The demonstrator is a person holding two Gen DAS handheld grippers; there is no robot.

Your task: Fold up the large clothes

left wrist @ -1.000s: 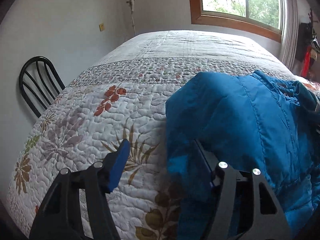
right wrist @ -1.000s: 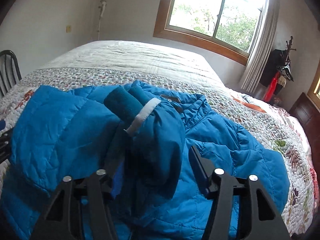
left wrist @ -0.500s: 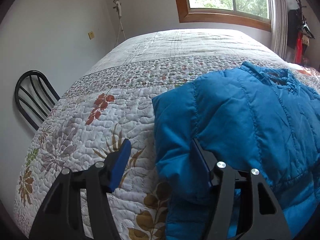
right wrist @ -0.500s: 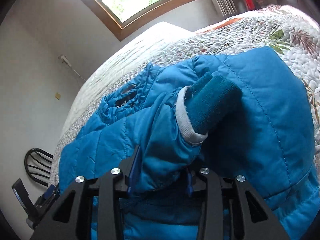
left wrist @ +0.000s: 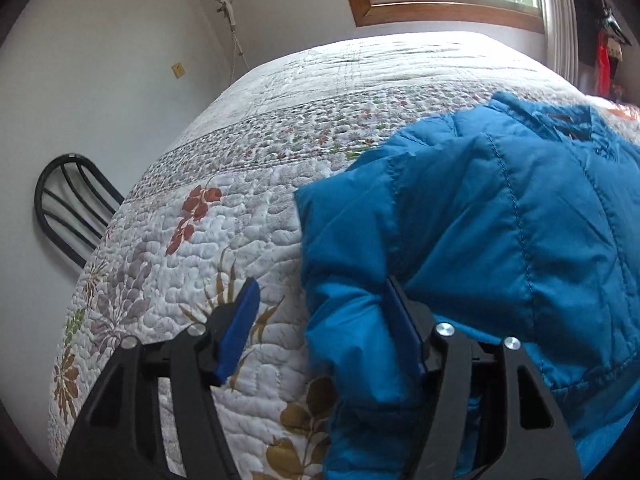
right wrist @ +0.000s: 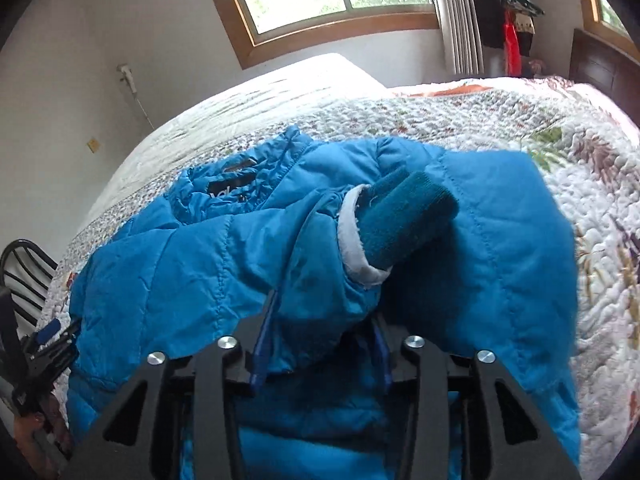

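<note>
Blue jacket (right wrist: 500,248): flat on quilted bed (left wrist: 240,220), collar far, hem near and cut off. Left gripper (left wrist: 320,320): jaws widening, wide apart, gripping nothing. Right gripper (right wrist: 320,344): loosening around folded sleeve (right wrist: 320,280); contact unclear.

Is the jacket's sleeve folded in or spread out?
Folded in: the sleeve lies across the blue jacket, its teal cuff on the body.

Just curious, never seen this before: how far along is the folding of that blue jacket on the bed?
Partly done: the sleeve already lies across the jacket. The right gripper, jaws just opening, has the sleeve between them. The left gripper is open at the jacket's edge. Left: the remaining folds.
</note>
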